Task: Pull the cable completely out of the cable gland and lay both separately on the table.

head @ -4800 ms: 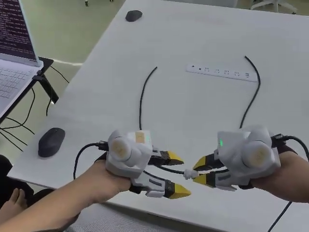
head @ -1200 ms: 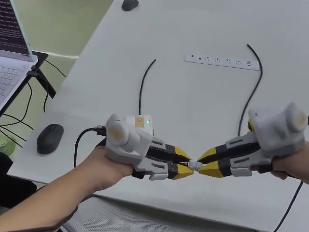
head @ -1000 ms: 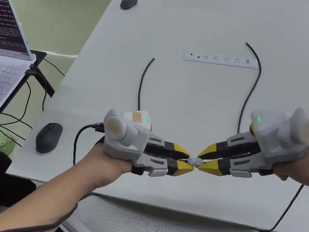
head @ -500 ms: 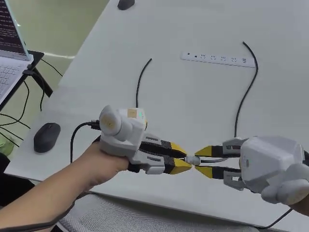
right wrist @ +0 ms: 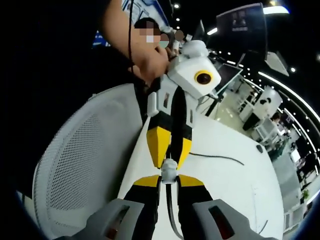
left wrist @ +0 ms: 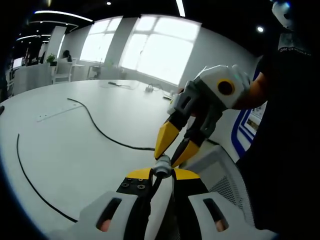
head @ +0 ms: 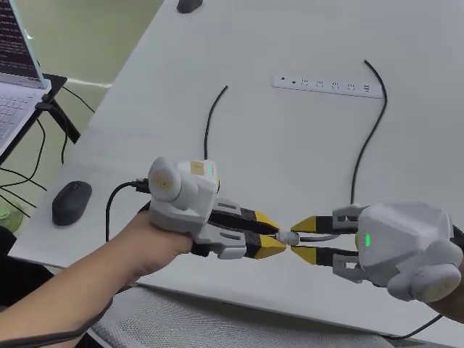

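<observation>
The left gripper [left wrist: 163, 174] and right gripper [right wrist: 169, 181] meet tip to tip. Each has its yellow-tipped jaws clamped on an opposite end of the small white gland [head: 288, 238], and on both sides the jaws stand about the gland's width apart. The cable [right wrist: 168, 206] is threaded through the gland. In the right gripper view a dark strand runs back from the gland between that gripper's jaws, and in the left gripper view a like strand runs back between the left jaws.

The head view shows the two grippers in one line, holding the gland in the air over the near edge of the white table [head: 290, 152]. The left gripper comes in from the left in the person's left hand [head: 156, 246]. The right gripper comes in from the lower right, with a green light lit on its casing.

A black lead [head: 209, 123] lies on the table and runs away from behind the left gripper to a loose end. A second lead [head: 369, 145] runs away from behind the right gripper. The grippers hide whether either lead joins the cable in the jaws. Past the leads, a white strip [head: 330, 85] of sockets lies across the table. A dark mouse [head: 71, 201] sits near the table's left corner, and a second mouse [head: 190, 6] sits at its far end. An open laptop [head: 14, 65] stands on a stand to the left of the table. The grey mesh of a chair [right wrist: 75, 165] shows below the table's near edge.
</observation>
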